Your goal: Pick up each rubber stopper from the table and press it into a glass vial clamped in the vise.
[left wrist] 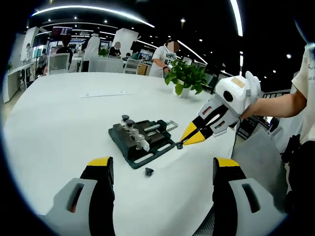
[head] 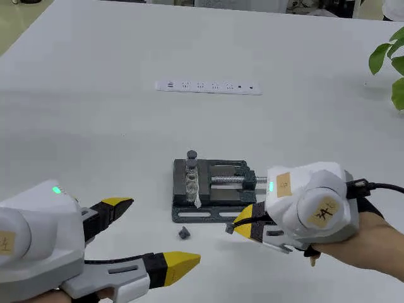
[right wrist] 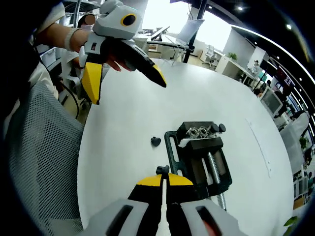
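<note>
A dark vise (head: pixel 218 205) sits mid-table and clamps a row of glass vials (head: pixel 191 183). The far vials carry dark stoppers (head: pixel 192 154). My right gripper (head: pixel 235 228) hovers just off the vise's near right corner, shut on a small dark rubber stopper (head: pixel 230 228); the stopper (right wrist: pixel 162 170) pokes out past the yellow tips. A loose stopper (head: pixel 184 233) lies on the table in front of the vise, also seen as the loose stopper (left wrist: pixel 148 171). My left gripper (head: pixel 158 230) is open and holds nothing, low at the near left.
A white power strip (head: pixel 208 86) lies further back on the white table (head: pixel 95 113). A green plant (head: pixel 391 63) stands at the right edge. A mesh chair (right wrist: pixel 39 162) is beside the table's near edge. People stand in the background.
</note>
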Demonstrator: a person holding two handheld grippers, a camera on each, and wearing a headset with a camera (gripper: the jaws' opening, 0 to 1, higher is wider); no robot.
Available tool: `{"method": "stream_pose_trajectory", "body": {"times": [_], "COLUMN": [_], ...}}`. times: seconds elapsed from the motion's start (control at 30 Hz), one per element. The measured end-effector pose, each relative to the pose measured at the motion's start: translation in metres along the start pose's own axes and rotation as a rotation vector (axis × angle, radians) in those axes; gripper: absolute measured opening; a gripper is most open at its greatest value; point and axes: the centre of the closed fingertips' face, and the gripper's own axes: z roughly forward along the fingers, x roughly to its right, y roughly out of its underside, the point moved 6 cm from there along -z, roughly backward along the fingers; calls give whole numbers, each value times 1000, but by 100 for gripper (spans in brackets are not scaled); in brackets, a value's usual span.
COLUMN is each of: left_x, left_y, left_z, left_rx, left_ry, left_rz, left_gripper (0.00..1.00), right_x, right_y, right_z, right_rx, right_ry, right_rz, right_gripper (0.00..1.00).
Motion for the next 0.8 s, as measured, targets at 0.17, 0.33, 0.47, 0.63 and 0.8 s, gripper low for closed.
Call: {"method": "stream_pose_trajectory", "body": {"times": [0.17, 0.33, 0.47, 0.63, 0.8], "left_x": [6, 16, 19, 20, 23], "left_y": [-13, -31, -48, -58, -60], "left_z": [6, 11, 13, 14, 13], "left_rx": [3, 30, 75, 102, 107], "left_ry": [68, 181, 233, 269, 291], "left_rz": [-24, -52, -91, -100, -98], "left_gripper": [74, 60, 49, 41, 32], "right_x": [12, 16, 16, 15, 10], "right_y": [-22, -50, -70, -81, -87], "right_z": [-22, -45, -60, -66, -67], "right_rx": [55, 112, 122, 110, 141], "right_ry": [59, 113, 156, 185, 197], "right_rz": [-119, -275, -444, -594, -681], "right_gripper": [0, 0, 0, 0, 0]}}
